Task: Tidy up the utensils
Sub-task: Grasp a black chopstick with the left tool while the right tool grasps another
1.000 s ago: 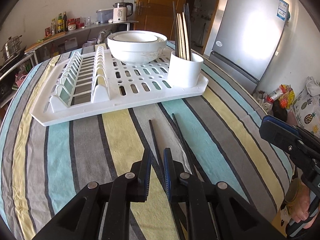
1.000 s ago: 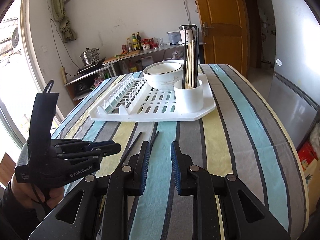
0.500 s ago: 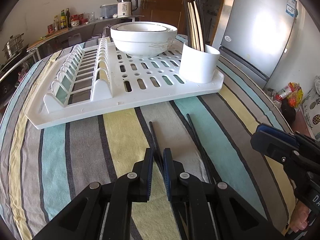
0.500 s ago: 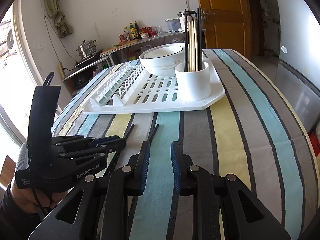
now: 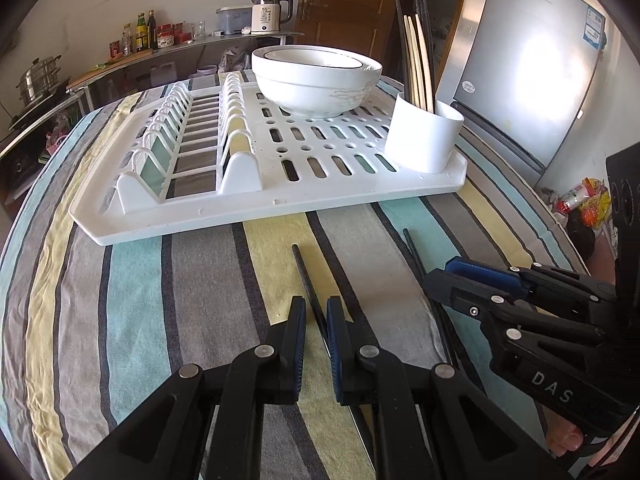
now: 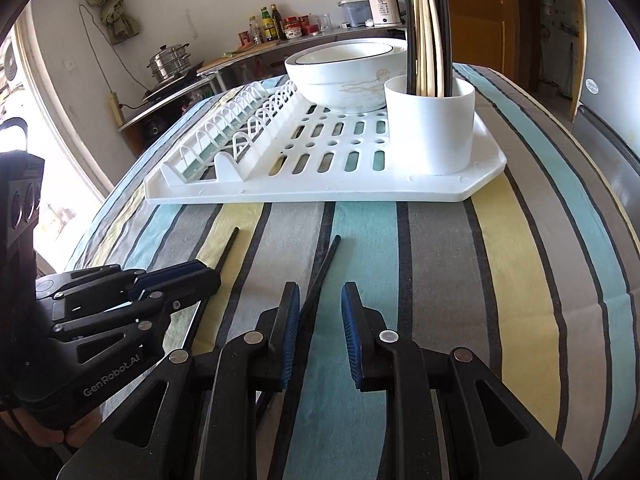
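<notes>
Chopsticks (image 5: 308,280) look thin, stiff, slippery; we straddle them mid-length, left gripper (image 5: 316,312) nearly together, right gripper (image 6: 316,304) apart.

A home kitchen is shown. A white dish rack (image 5: 280,196) is set on a table covered with a striped cloth (image 5: 120,300), and stacked white bowls (image 5: 316,76) and a cup of chopsticks (image 5: 424,140) are held on it. Behind the rack, a counter is lined with sauce bottles (image 5: 144,34), an electric kettle (image 5: 268,14) and a steamer pot (image 5: 38,80). A silver refrigerator (image 5: 532,68) is seen to the rack's right, beside a wooden door (image 5: 344,4).
</notes>
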A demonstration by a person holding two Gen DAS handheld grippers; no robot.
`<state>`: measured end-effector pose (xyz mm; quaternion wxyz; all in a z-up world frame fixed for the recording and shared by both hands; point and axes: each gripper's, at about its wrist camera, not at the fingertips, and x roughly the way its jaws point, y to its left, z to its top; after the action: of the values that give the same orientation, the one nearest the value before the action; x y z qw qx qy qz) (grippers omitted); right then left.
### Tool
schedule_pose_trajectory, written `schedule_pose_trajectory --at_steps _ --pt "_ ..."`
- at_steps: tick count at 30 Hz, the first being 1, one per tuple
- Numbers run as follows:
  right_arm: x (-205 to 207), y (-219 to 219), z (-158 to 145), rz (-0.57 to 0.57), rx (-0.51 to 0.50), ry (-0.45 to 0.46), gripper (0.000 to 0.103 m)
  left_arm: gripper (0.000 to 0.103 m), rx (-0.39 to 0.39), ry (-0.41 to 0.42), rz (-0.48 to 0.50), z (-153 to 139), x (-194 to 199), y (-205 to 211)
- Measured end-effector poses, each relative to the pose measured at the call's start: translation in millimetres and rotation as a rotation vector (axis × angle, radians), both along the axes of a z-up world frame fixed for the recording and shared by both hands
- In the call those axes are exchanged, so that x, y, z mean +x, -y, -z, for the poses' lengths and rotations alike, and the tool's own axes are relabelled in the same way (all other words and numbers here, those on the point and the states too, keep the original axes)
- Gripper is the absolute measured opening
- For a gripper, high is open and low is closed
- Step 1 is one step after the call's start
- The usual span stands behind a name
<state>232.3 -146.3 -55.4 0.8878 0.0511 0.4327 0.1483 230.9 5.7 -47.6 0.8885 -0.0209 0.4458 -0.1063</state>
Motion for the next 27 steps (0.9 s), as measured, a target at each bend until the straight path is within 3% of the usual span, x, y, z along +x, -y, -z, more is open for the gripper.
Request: schedule_pose_trajectory --at_steps 6,12,22,27 --pt "6.7 -9.7 0.6 -0.012 -0.064 0.001 0.022 0.011 -0.002 0.002 -0.004 -0.2 0.7 -1.5" --pt "10.0 -16.4 0.2 -0.017 -0.149 0.004 0.009 0.011 0.016 0.006 -0.004 0.5 3.0 1.5" --pt "9.3 -4.2 -5.0 -0.019 -0.071 0.004 0.006 0.007 0.115 0.018 0.005 0.5 8.7 16.5" --pt "4.2 4.1 -16.8 -0.018 -0.033 0.034 0.006 0.006 0.065 -0.007 0.008 -1.1 12.4 13.9"
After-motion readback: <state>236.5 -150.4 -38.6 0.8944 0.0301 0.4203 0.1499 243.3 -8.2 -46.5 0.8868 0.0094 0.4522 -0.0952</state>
